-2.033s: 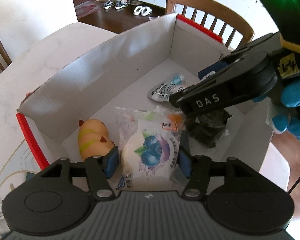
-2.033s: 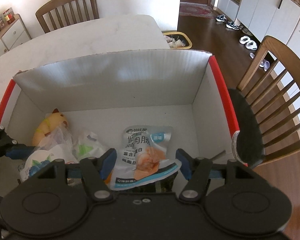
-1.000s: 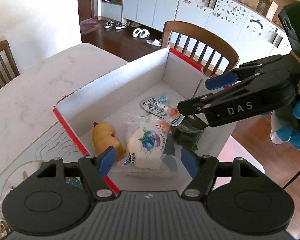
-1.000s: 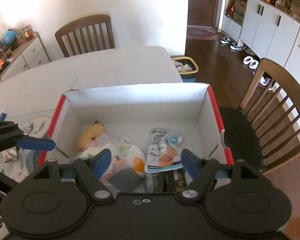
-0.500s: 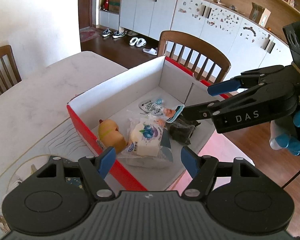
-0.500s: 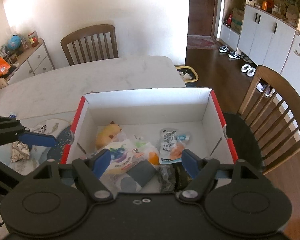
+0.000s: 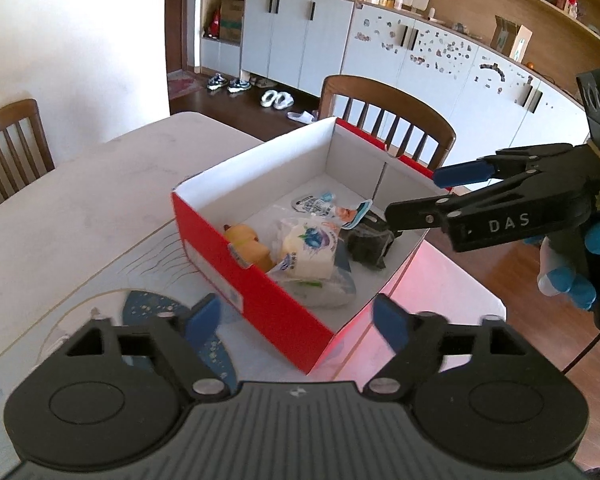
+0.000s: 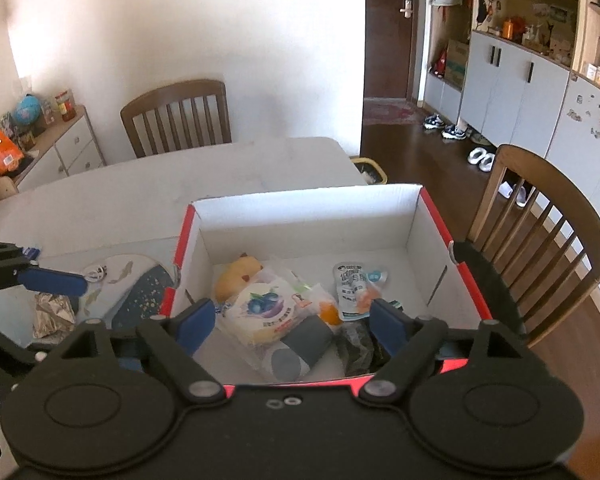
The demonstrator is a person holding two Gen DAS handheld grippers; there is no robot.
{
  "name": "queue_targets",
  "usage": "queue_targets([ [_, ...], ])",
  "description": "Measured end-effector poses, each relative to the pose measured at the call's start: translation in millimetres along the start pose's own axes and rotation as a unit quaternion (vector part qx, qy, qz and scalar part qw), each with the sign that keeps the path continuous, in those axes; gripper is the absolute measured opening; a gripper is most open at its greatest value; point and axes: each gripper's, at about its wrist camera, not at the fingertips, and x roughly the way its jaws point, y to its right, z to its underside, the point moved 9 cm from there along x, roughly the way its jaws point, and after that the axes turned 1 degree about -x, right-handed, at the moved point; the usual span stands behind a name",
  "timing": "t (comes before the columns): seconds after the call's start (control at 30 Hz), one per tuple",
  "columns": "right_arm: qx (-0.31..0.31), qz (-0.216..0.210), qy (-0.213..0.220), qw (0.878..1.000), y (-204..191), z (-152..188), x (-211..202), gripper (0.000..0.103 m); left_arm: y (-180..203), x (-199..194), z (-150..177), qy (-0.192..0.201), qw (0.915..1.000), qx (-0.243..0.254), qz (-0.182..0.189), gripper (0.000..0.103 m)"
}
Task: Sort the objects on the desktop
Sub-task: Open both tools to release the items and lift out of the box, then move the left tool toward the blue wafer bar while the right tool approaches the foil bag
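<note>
A red box [image 7: 240, 276] [image 8: 300, 224] with white inner walls stands on the table. In it lie a yellow plush toy [image 7: 246, 240] [image 8: 236, 274], a blueberry bread packet [image 7: 310, 246] [image 8: 260, 310], a printed snack pouch [image 7: 324, 206] [image 8: 356, 288] and a dark crumpled packet [image 7: 370, 244] [image 8: 356, 346]. My left gripper [image 7: 296, 318] hovers back from the box's near corner, jaws opening, nothing between them. My right gripper [image 8: 292, 320] [image 7: 412, 195] hangs over the box's edge by the dark packet, jaws opening and empty too.
A blue-speckled mat [image 7: 148, 308] [image 8: 140, 296] and crumpled foil [image 8: 54, 314] lie on the white table [image 7: 80, 208] beside the box. Wooden chairs [image 7: 384, 120] [image 8: 540, 240] [image 8: 176, 116] stand around it. A waste basket [image 8: 370, 170] sits on the floor past the table's far end.
Both grippers let go, the left of the blueberry packet and the right of the pouch. They then drew back and up from the box, and their jaws spread wider.
</note>
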Motion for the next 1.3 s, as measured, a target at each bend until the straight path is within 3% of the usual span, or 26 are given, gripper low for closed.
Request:
queue_targets([
  [0.27,-0.002,-0.001,0.034,0.999,-27,3,-15,0.098,-18,-24,16,0.013,0.9998,-0.005,-0.012,0.086],
  [0.5,-0.005,-0.001,0.065,0.998,-57,2,-24,0.1,-47,-47,28,0.026,0.9987,-0.027,-0.036,0.087],
  [0.53,-0.005,-0.002,0.067,0.998,-61,1,-25,0.101,-52,-51,29,0.029,0.9984,-0.03,-0.037,0.089],
  [0.6,-0.009,-0.007,0.071,0.997,-73,0,-25,0.101,-63,-57,31,0.035,0.9976,-0.037,-0.046,0.103],
  [0.63,-0.012,-0.01,0.073,0.997,-80,0,-25,0.102,-67,-60,32,0.039,0.9973,-0.039,-0.049,0.103],
  [0.97,-0.039,-0.036,0.075,0.996,-138,-3,-16,0.102,-113,-87,52,0.051,0.993,-0.068,-0.081,0.103],
  [1.3,-0.072,-0.07,0.066,0.993,-197,2,1,0.102,-191,-116,80,0.055,0.9804,-0.124,-0.143,0.103],
])
